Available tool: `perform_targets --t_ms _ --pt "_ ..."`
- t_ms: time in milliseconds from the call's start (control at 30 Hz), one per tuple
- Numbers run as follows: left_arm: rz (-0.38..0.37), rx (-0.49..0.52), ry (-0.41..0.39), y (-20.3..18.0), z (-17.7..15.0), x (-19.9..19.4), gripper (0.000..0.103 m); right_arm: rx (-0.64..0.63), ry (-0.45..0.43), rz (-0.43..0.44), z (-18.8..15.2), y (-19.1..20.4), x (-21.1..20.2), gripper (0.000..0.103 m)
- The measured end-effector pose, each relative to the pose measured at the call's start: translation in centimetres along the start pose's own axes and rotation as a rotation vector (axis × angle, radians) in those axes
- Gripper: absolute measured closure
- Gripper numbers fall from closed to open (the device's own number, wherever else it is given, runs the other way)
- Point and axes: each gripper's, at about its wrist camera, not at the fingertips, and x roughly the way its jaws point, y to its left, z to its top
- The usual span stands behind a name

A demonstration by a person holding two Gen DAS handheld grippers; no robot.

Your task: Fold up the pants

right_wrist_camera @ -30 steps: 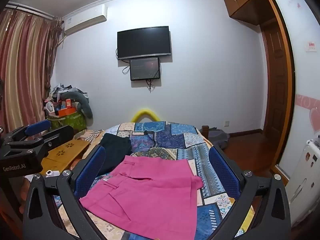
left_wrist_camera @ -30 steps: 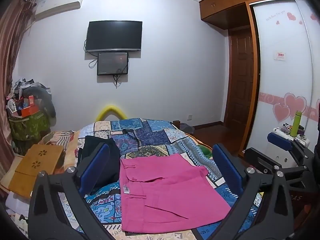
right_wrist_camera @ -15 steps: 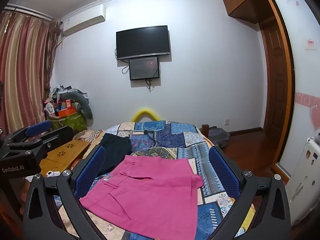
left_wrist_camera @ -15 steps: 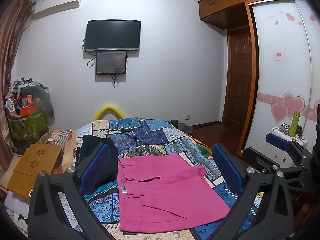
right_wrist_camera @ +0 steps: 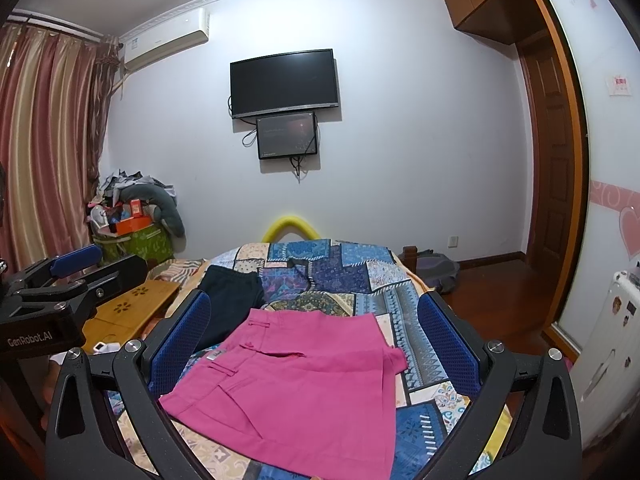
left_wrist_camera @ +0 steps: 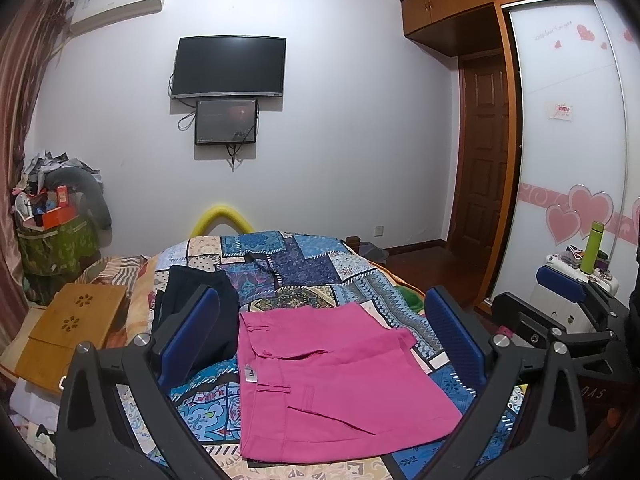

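On the patchwork bed (left_wrist_camera: 304, 268) lie folded pink pants (left_wrist_camera: 336, 384); left claw (left_wrist_camera: 320, 336) and right claw (right_wrist_camera: 316, 340) hover spread wide, empty

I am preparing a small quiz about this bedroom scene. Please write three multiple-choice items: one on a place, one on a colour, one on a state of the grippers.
1. Where do the pink pants lie?
A. on the floor
B. on the patchwork bedspread
C. on the wooden tray

2. What colour is the garment beside the pants?
A. dark
B. yellow
C. white

3. How are the left gripper and right gripper?
A. both shut on cloth
B. one holds the pants
C. both open, holding nothing

Key: B, bedspread shows around them; A, nearly black; C, fingers stand wide apart, empty.
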Motion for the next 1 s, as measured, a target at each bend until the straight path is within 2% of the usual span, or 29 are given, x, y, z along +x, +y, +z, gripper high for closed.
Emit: perform_targets --t_ms 1000 --pt "0.005 -0.002 0.003 0.11 -0.24 0.05 0.000 0.004 0.001 0.007 -0.29 -0.01 0.22 0.000"
